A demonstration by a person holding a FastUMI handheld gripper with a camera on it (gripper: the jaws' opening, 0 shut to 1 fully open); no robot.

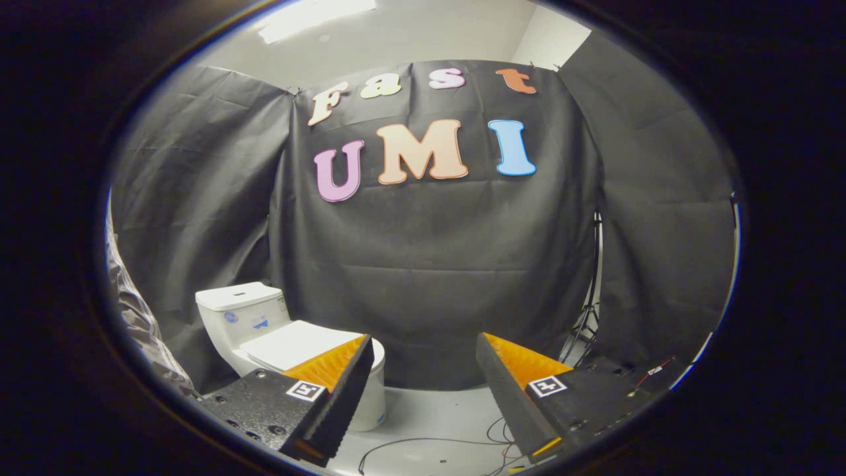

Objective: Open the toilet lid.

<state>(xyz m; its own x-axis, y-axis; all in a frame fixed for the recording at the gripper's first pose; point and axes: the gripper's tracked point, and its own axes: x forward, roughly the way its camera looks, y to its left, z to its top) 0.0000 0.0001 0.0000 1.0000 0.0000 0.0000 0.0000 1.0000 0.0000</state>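
Note:
A white toilet [251,330] stands on the floor against the black cloth wall, well beyond my fingers and off to their left. Its lid [297,344] lies flat and closed over the bowl, with the cistern [241,311] behind it. My gripper [423,344] is open, with a wide gap between the fingers and nothing held. The left finger [330,390] overlaps the near side of the toilet bowl in the gripper view; the right finger [522,390] points at bare floor.
Thin cables [429,443] trail over the pale floor [429,403] just ahead of the fingers. A tripod stand [588,324] leans by the cloth wall to the right. A person's patterned sleeve [139,317] shows at the far left beside the toilet.

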